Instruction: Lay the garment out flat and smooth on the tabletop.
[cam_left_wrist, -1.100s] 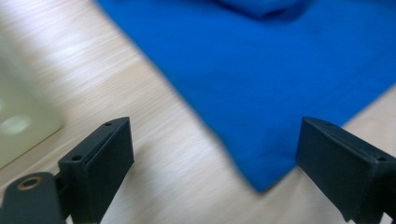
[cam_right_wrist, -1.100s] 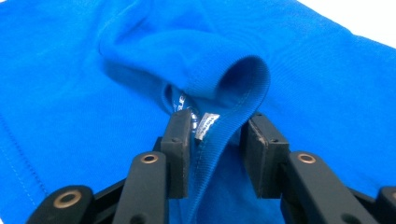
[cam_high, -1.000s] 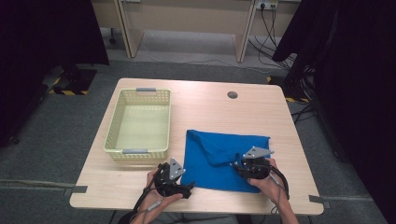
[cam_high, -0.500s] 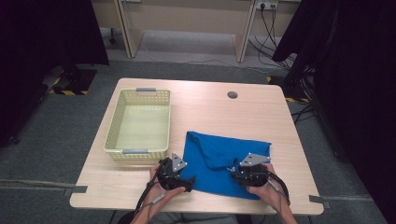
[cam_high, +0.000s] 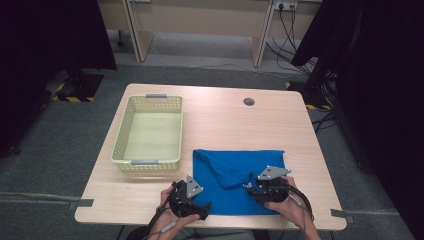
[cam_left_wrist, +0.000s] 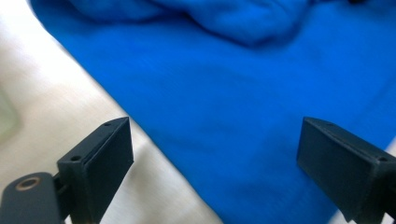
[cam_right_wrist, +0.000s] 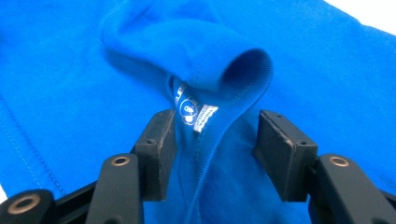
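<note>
Garment (cam_high: 235, 177) lies at the counter's (cam_high: 225, 120) 5 o'clock. Your right gripper (cam_right_wrist: 212, 140) has just been opening, collar between unpressed jaws: collar released. Your left gripper (cam_left_wrist: 212, 154) stands wide, empty.

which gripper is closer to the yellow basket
Left. The left gripper sits just below the yellow basket, by the blue garment's left edge; the right gripper is farther off, over the garment.

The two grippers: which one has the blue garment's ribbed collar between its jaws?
The right gripper: its open jaws straddle the blue garment's ribbed collar and label, having just been opening. The left gripper hangs wide over the flat hem edge.
</note>
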